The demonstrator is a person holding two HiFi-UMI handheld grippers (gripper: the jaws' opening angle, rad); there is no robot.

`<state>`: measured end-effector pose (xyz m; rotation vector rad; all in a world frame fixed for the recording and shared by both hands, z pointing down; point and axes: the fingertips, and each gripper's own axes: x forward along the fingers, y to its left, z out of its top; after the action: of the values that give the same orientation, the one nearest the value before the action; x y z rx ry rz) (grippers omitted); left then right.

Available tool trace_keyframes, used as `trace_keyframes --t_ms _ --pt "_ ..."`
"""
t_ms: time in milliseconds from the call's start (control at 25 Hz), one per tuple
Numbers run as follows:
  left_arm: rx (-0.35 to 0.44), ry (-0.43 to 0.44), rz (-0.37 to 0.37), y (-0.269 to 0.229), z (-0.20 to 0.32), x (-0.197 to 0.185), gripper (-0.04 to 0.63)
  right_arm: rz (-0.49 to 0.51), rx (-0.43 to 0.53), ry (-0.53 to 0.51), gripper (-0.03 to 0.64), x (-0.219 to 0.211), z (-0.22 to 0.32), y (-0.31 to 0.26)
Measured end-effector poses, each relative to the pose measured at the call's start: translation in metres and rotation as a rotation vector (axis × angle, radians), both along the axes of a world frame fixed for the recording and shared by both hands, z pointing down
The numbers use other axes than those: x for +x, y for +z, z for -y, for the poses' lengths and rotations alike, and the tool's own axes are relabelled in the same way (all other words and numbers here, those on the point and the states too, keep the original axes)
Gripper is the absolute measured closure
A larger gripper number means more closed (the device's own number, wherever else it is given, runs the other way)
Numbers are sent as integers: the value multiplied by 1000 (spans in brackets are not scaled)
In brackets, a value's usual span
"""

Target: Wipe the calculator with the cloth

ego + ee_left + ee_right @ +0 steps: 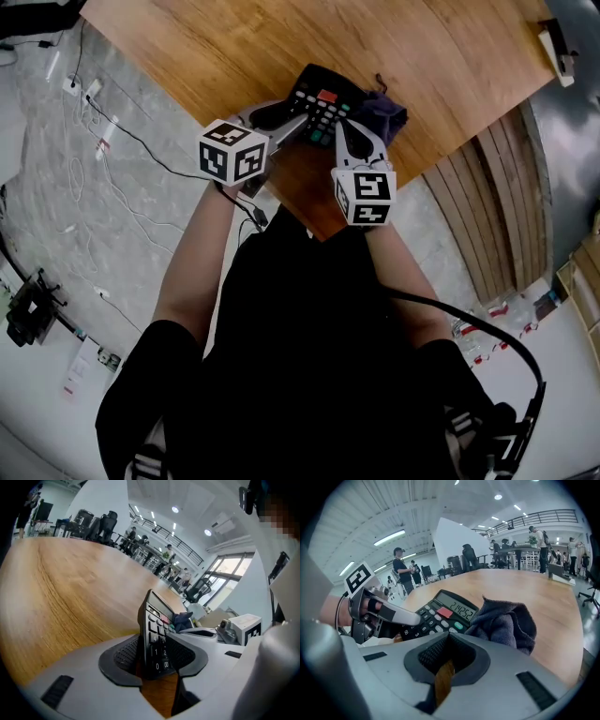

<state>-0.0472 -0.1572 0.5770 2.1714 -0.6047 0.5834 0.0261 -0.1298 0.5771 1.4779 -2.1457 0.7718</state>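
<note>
A black calculator (319, 103) lies on the wooden table (216, 56) close to its near corner, with digits on its display (461, 610). A crumpled dark purple cloth (382, 114) rests against its right side. My left gripper (279, 122) is open, and the calculator's near end (157, 641) sits between the jaws, with a sliver of wood showing beside one pad. In the right gripper view one left finger (391, 613) lies over the keys. My right gripper (447, 658) is shut with nothing in it, just short of the cloth (506, 623).
The table's near corner (319, 230) lies just under both grippers. A small white object (555, 45) sits at the far right edge. Cables run over the floor (103, 150) on the left. Wooden slats (492, 216) stand to the right. People and desks show far off.
</note>
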Motion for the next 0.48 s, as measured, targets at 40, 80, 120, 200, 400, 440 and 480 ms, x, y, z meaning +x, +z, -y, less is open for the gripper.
trace_keyframes --t_ms 40,80,120,200,400,440,480 --pt "-12 -3 -11 1 0 0 422 5 0 0 601 1 0 0" --pt "-21 -6 -21 1 0 0 427 10 -2 1 601 2 0 0" --pt "-25 -7 -27 2 0 -1 430 15 -3 3 601 3 1 1" --pt "-18 -18 -35 1 -1 -2 443 23 -2 9 601 3 0 1" --pt "-41 -93 -140 -10 -4 -2 481 17 -7 25 601 8 -2 -2" --pt "-60 -119 -178 -13 -5 -2 495 4 6 28 600 11 -3 -7" --pt "-79 -144 -212 -15 -6 -3 503 -14 25 31 600 14 -4 -12"
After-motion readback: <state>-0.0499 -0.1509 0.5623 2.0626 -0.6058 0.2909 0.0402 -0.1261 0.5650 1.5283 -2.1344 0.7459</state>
